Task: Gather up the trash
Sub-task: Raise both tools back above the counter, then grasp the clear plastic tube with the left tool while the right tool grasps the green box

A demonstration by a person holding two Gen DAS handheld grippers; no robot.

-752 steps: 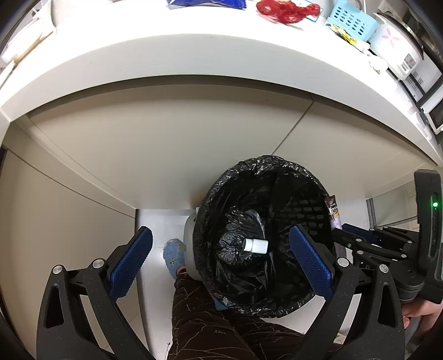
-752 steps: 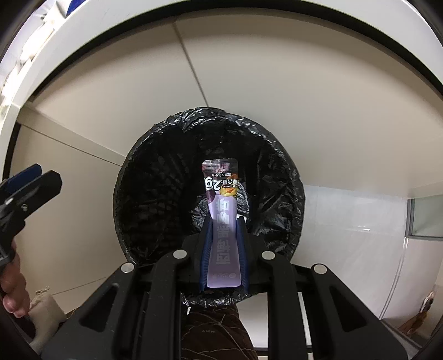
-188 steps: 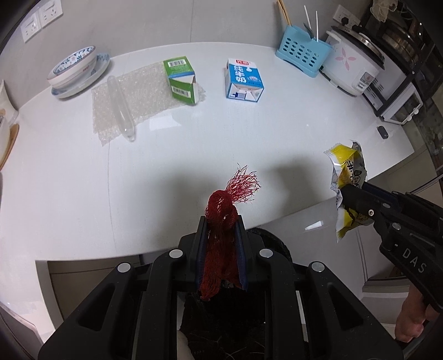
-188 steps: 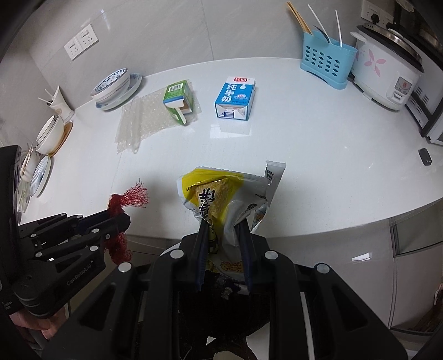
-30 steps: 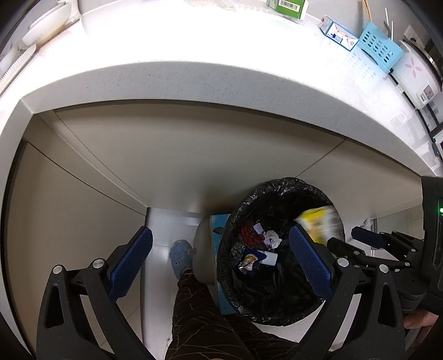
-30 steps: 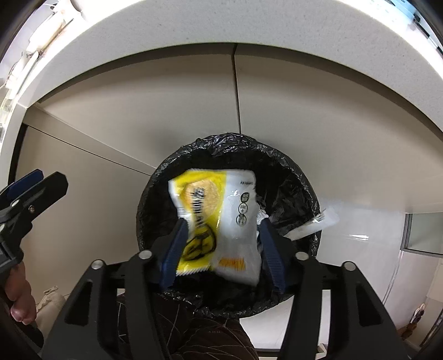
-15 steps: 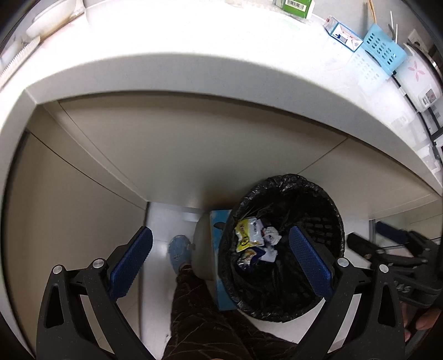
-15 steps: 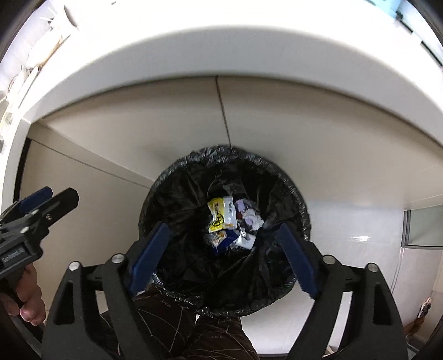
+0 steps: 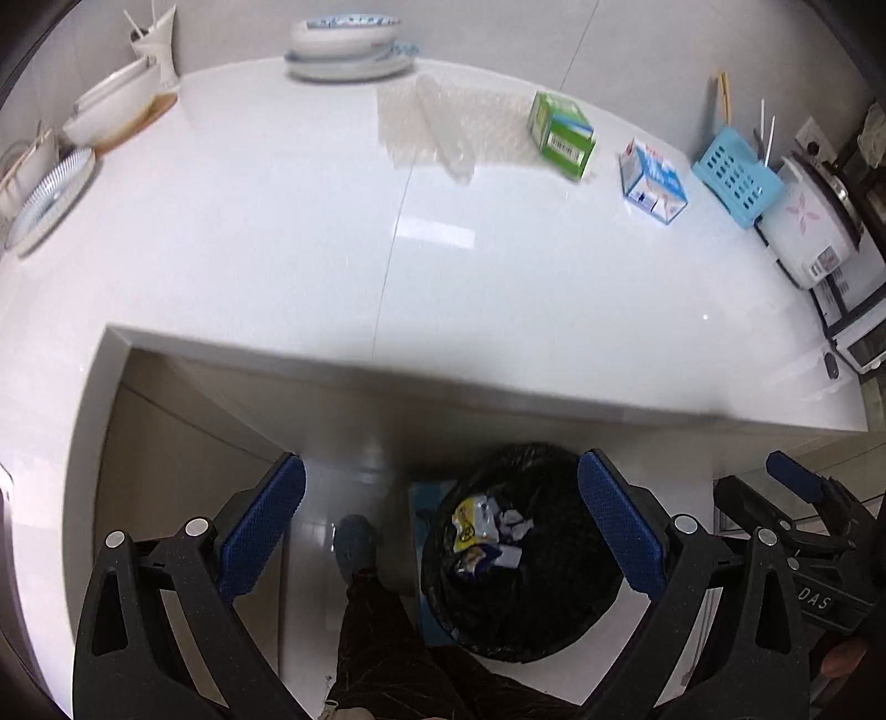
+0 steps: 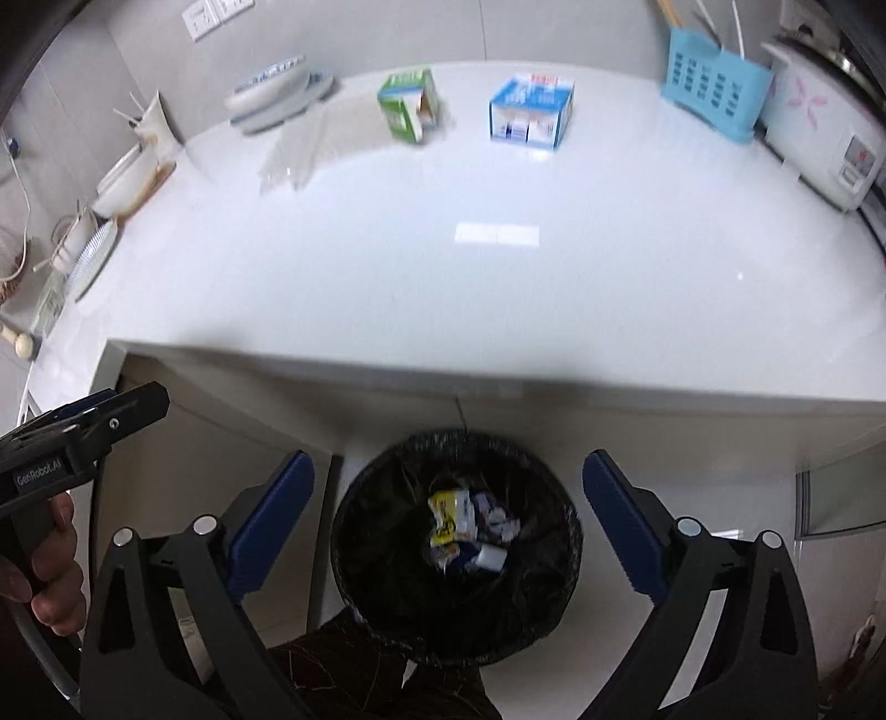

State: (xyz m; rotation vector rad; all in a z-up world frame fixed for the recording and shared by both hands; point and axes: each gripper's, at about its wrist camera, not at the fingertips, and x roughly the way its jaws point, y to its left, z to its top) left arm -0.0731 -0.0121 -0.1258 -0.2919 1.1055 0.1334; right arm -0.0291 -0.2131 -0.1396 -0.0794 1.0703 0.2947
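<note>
A black-lined trash bin (image 9: 576,609) (image 10: 387,598) stands on the floor below the white counter edge. A yellow snack wrapper (image 9: 469,526) (image 10: 451,518) and other scraps lie inside it. My left gripper (image 9: 440,531) is open and empty above the bin. My right gripper (image 10: 448,531) is open and empty, also above the bin. On the counter lie a green carton (image 9: 559,133) (image 10: 410,111), a blue milk carton (image 9: 653,183) (image 10: 531,113) and a sheet of bubble wrap (image 9: 443,127) (image 10: 299,149).
Stacked bowls (image 9: 343,47) (image 10: 277,94) stand at the counter's back, more dishes (image 9: 50,194) at the left. A blue basket (image 9: 731,177) (image 10: 714,83) and a rice cooker (image 9: 814,227) (image 10: 830,138) stand at the right. My leg (image 9: 387,637) is beside the bin.
Both grippers have risen and tilted up, so the countertop has come into view. The yellow wrapper, dropped from the right gripper a second ago, lies in the bin.
</note>
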